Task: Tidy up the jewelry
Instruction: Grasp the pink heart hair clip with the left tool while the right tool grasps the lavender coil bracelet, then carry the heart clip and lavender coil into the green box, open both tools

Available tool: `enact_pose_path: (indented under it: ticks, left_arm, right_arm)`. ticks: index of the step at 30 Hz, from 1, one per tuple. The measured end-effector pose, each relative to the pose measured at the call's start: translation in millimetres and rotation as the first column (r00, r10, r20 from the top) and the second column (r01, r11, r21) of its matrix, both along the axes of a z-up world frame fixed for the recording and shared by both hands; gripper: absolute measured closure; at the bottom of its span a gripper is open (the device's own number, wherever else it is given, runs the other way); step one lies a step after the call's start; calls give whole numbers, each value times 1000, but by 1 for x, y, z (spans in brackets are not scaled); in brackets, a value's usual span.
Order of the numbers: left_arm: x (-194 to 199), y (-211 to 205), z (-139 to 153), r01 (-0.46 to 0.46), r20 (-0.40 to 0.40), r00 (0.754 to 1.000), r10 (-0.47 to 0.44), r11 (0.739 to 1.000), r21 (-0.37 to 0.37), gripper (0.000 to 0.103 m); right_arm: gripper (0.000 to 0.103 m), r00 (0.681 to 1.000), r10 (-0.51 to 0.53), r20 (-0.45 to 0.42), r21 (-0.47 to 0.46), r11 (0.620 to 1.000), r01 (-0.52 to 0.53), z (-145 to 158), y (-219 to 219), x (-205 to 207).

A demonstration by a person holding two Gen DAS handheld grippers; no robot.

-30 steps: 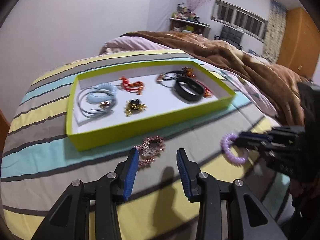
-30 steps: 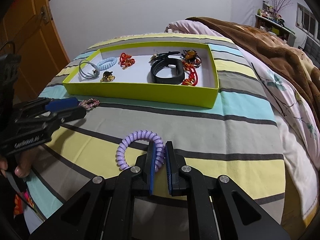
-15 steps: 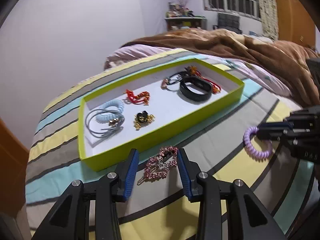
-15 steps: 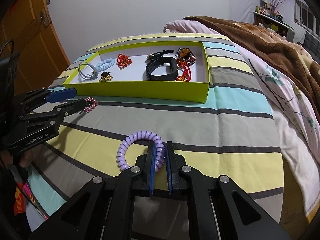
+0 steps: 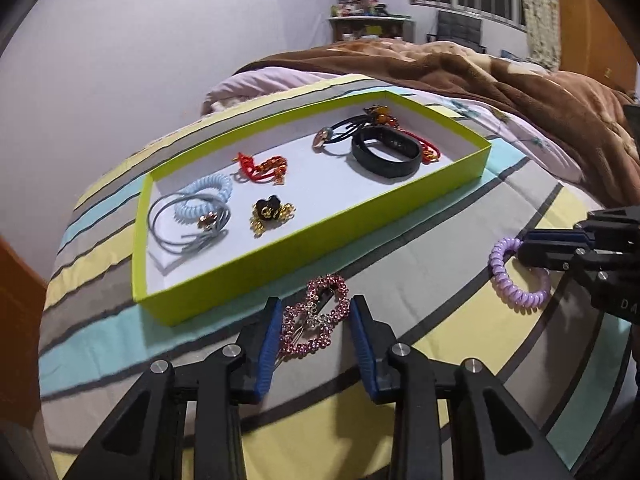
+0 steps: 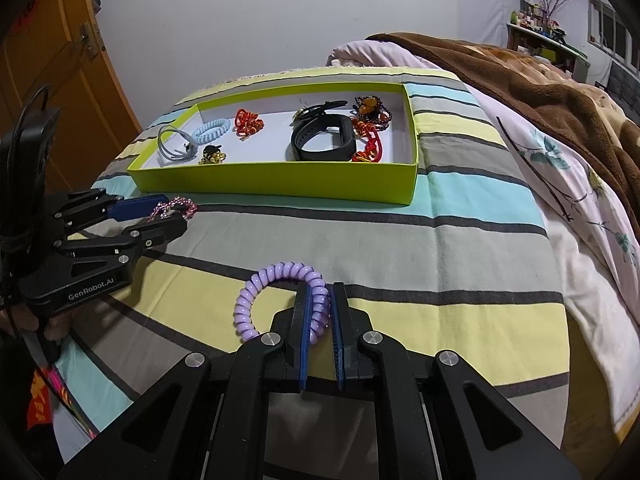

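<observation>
We have two pieces left outside the green tray (image 5: pixel 304 236), which sits across the upper middle of both views on the striped bedspread (image 6: pixel 440 248). Our left gripper (image 5: pixel 314 322) has its fingers spread wide on either side of the pink heart hair clip (image 5: pixel 316 320), low in the centre of the left view, just in front of the tray's near wall. Our right gripper (image 6: pixel 319 308) has its fingers clamped on the purple spiral hair tie (image 6: pixel 276 292), at the lower centre of the right view.

We see two risks. The clip lies flat on soft bedding, so closing the fingers could press it into the fabric or let it skate out sideways. The springy tie is held by only one side of its loop, so it could twist free or catch the tray wall on the way over.

Compared with half a second ago, our left gripper has moved forward so the clip sits deeper between its fingers. The right gripper's hold on the tie looks unchanged.
</observation>
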State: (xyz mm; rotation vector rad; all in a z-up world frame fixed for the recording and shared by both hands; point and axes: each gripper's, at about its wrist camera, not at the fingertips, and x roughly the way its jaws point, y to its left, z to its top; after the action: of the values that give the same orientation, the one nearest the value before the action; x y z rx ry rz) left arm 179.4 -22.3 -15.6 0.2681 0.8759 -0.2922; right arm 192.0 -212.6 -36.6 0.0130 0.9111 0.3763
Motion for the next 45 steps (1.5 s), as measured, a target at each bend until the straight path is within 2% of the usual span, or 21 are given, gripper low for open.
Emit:
enact_pose_path:
  ticks: [1, 7, 8, 11, 20, 29, 45]
  left_arm:
    - [-4, 0, 1, -10, 4, 1000, 10, 1000, -12, 82]
    - [-26, 1, 5, -47, 5, 999, 48, 996, -80, 88]
    - [-29, 3, 7, -56, 9, 998, 58, 994, -98, 93]
    - [-39, 9, 12, -82, 13, 996, 85, 984, -155, 93]
    - [-67, 16, 31, -92, 50, 993, 108, 966, -243, 93]
    - [-83, 20, 63, -119, 124, 980, 157, 954, -274, 93]
    - [-84, 27, 78, -174, 154, 961, 229, 937, -304, 93]
  right_arm:
    - [93, 1000, -1, 2, 0, 1000, 1, 0, 0, -1]
    - [94, 1000, -8, 12, 6, 1000, 7, 0, -2, -8]
    - [94, 1000, -9, 14, 7, 1000, 9, 1, -2, -9]
    - [94, 1000, -12, 22, 16, 1000, 12, 3, -4, -13]
    - [94, 998, -19, 67, 48, 999, 16, 21, -5, -26]
    - [94, 991, -17, 135, 57, 998, 9, 49, -1, -33]
    - [94, 982, 2, 188, 51, 999, -12, 68, 8, -33]
